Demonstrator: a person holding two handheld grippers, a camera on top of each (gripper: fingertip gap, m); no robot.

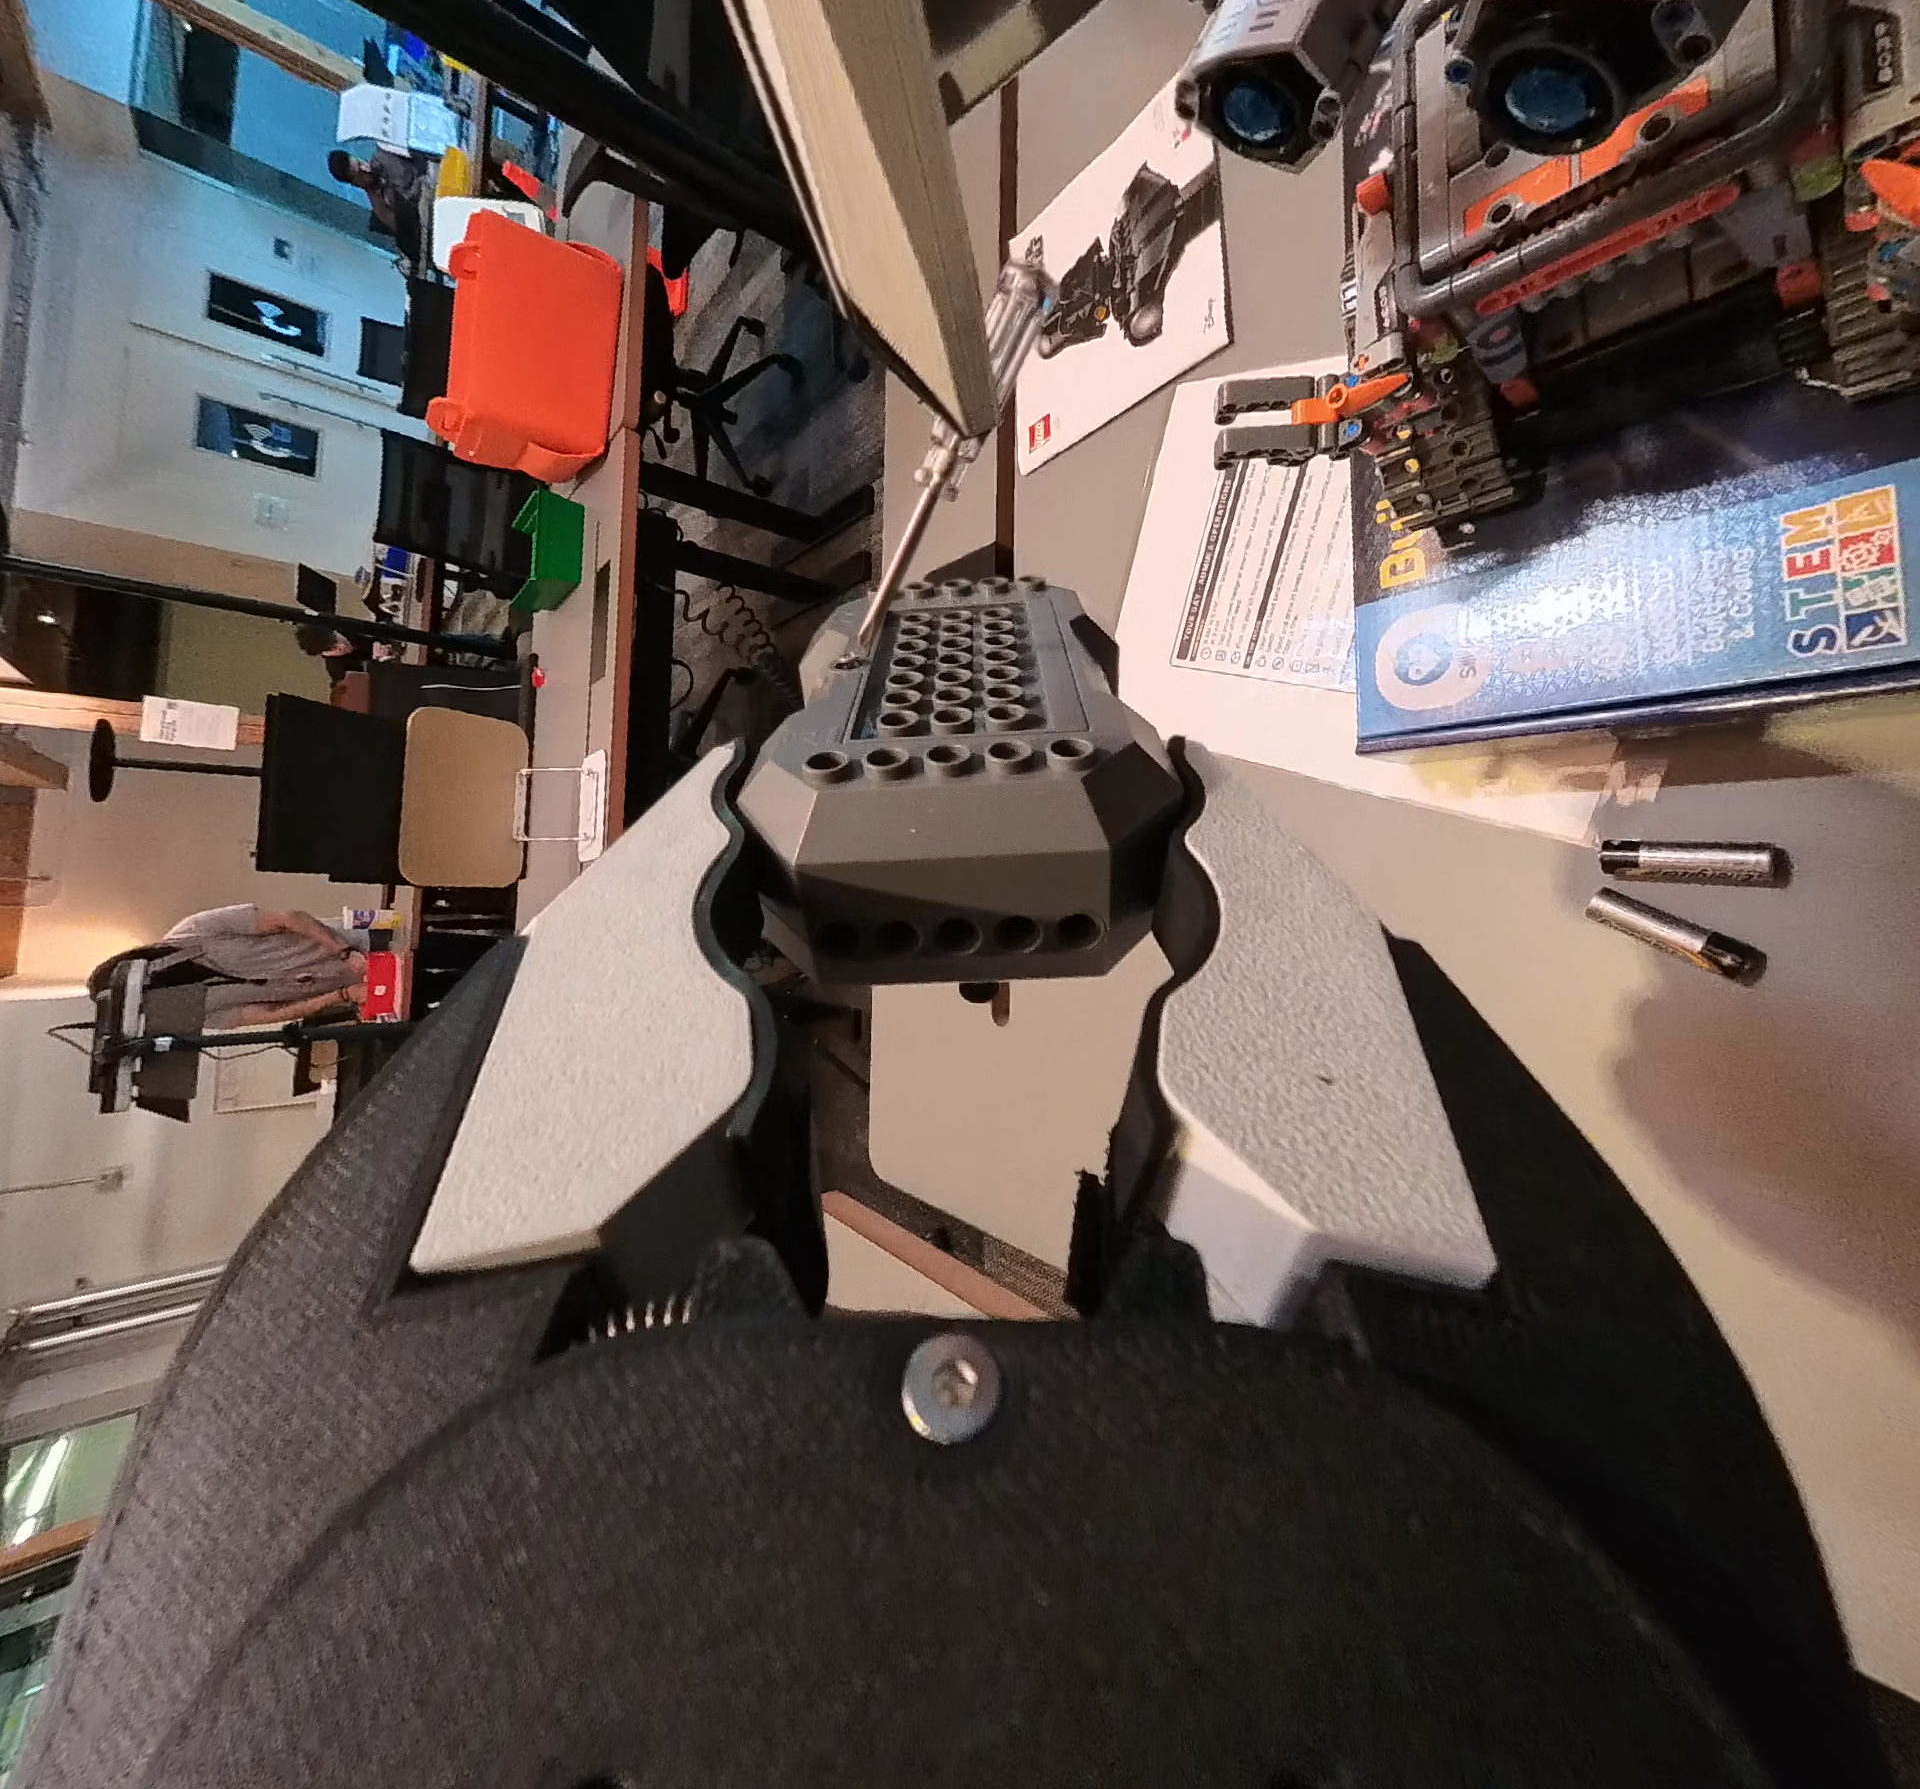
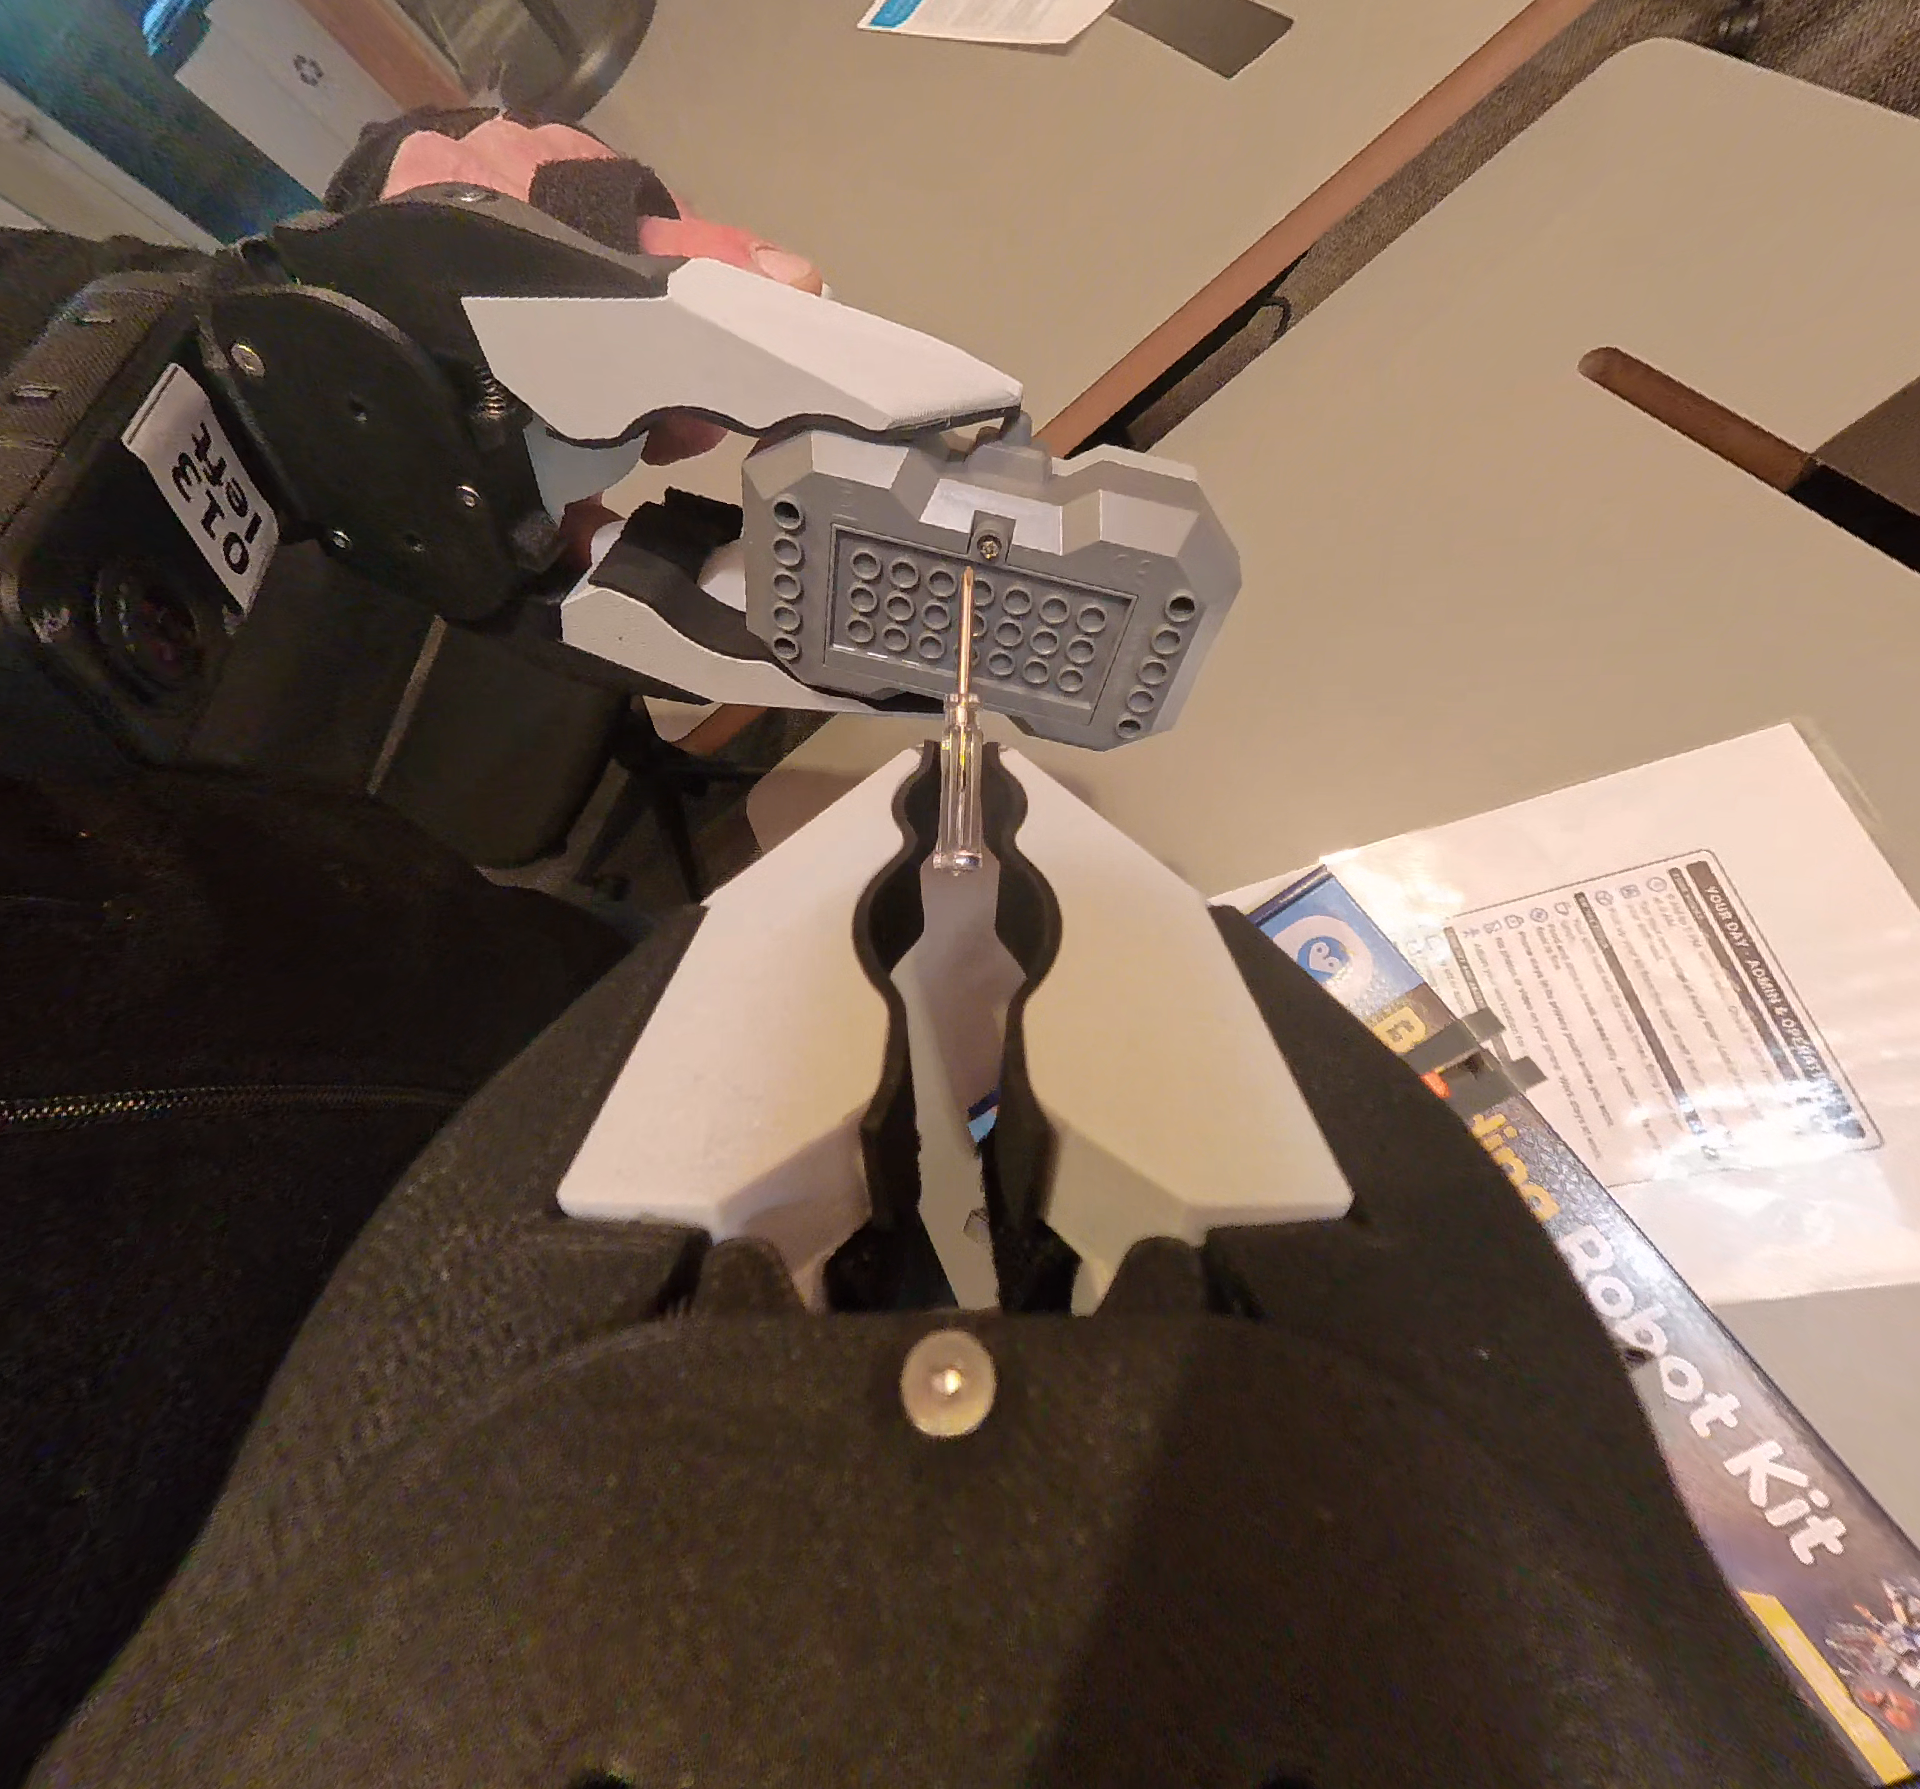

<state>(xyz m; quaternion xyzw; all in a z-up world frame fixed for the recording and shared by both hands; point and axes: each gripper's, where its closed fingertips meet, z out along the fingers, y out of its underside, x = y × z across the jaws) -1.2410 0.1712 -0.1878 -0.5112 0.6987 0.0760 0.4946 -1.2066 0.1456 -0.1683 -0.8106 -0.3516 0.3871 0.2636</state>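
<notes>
Battery box (image 1: 961,783), grey and studded, clamped in my left claw (image 1: 961,866) above the surface (image 1: 1351,960) | my right claw (image 2: 961,783) pinched narrow on a clear-handled screwdriver (image 2: 958,763), tip beside the box's screw (image 2: 994,544) | box underside hidden | two batteries (image 1: 1683,898) lie right of the box | screw seating unclear

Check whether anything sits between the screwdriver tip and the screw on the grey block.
Nothing visible does. The right claw holds the screwdriver with its tip over the studded face of the block, just short of the screw. The left claw grips the block by its sides, clear of the screw.
</notes>
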